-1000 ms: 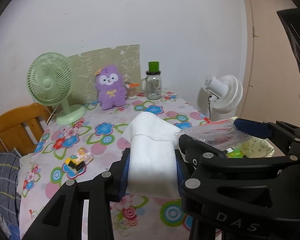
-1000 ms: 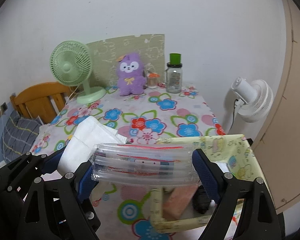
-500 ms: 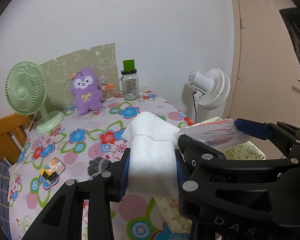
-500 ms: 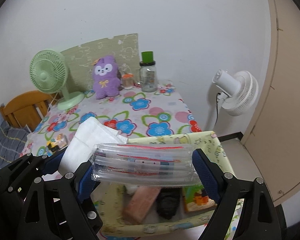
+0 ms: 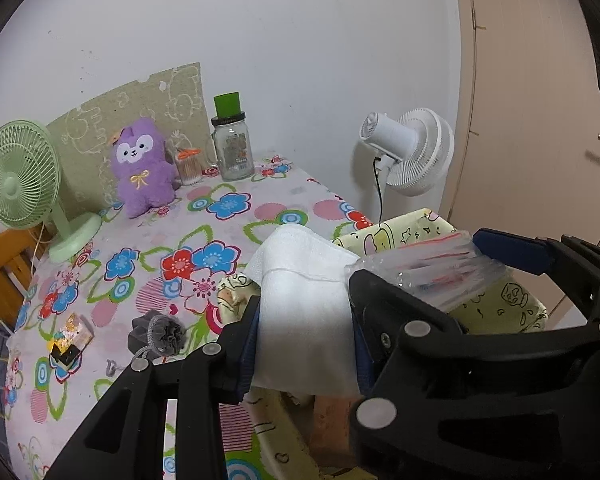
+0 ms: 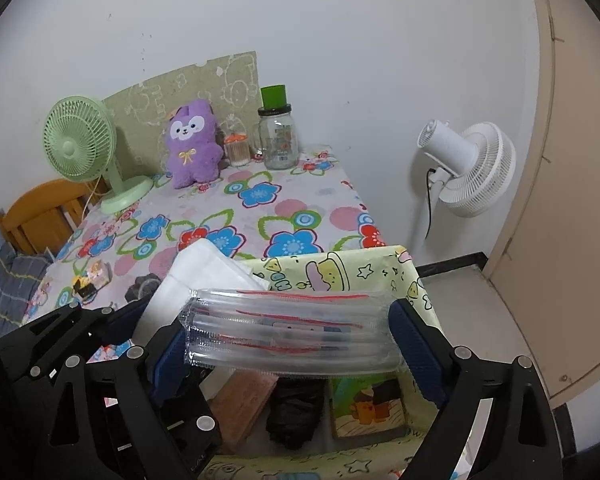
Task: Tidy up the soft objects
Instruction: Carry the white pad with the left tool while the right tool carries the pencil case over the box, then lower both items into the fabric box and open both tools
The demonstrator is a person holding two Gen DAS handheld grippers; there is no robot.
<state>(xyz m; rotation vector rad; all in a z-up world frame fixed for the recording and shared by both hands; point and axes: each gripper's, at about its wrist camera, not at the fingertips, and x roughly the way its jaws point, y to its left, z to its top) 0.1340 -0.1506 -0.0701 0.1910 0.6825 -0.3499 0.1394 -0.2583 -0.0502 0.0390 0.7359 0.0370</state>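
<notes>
Left gripper (image 5: 306,332): blue pads pinched on a folded white cloth (image 5: 304,300), which is held in the air above the near edge of the yellow fabric bin (image 6: 340,272).
Right gripper (image 6: 290,340): jaws clamped on the two ends of a clear plastic pouch (image 6: 292,336) with red lines, which is held level over the open bin.
Yellow fabric bin: stands against the table's right edge; cartoon print on its walls. Inside, a brown block (image 6: 244,404), a dark bundle (image 6: 296,412) and a picture box (image 6: 368,408) lie side by side.
Table (image 5: 236,216): flowered cloth cover.
Grey pouf (image 5: 160,332): on the table, just left of the left gripper.
Small toy packet (image 5: 70,340): on the table, left of the pouf.
Purple plush (image 5: 142,166): upright at the back by the wall.
Green fan (image 5: 20,184): left of the plush.
Glass jar (image 5: 232,144): green lid, right of the plush.
White fan (image 5: 410,152): on the floor beyond the table.
</notes>
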